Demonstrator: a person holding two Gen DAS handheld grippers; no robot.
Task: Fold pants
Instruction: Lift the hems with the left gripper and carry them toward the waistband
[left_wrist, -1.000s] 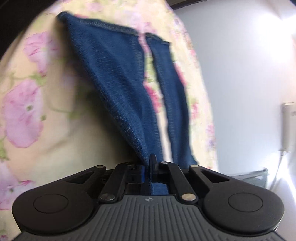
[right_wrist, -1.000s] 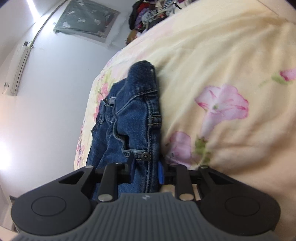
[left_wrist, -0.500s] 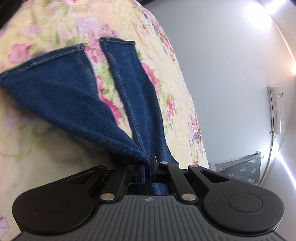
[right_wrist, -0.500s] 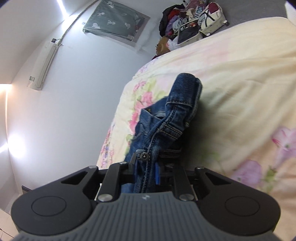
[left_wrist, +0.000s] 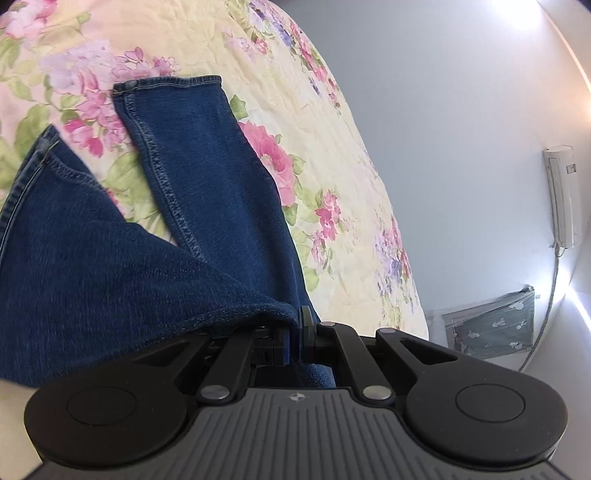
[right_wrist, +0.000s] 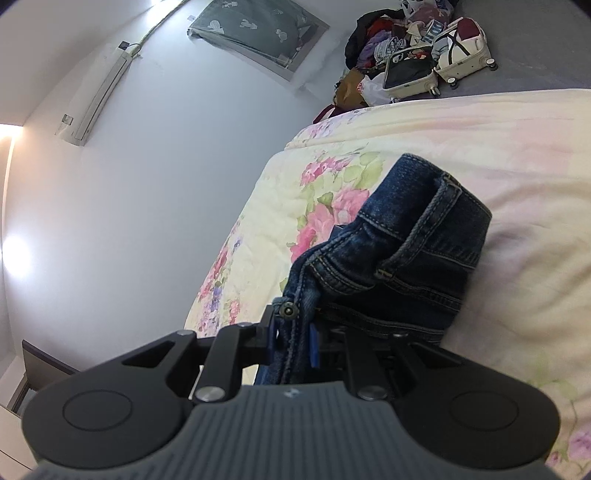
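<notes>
Jeans (left_wrist: 207, 206) lifted over floral bed (left_wrist: 303, 107), legs trailing on quilt, hems (left_wrist: 166, 82) splayed apart. Left claw (left_wrist: 295, 332) clamped narrow on denim fold at leg; right claw (right_wrist: 293, 336) pinching waistband (right_wrist: 413, 236) near button (right_wrist: 287, 310).

Risk, judged: thick waistband seam could slip from right claw under garment's weight; legs may land crooked, since hems lie uneven; drag could rumple quilt.

Beyond bed, on floor: open suitcase (right_wrist: 406, 72) with dark contents, second case (right_wrist: 463, 44) beside clothes heap (right_wrist: 388, 40); details too small.
</notes>
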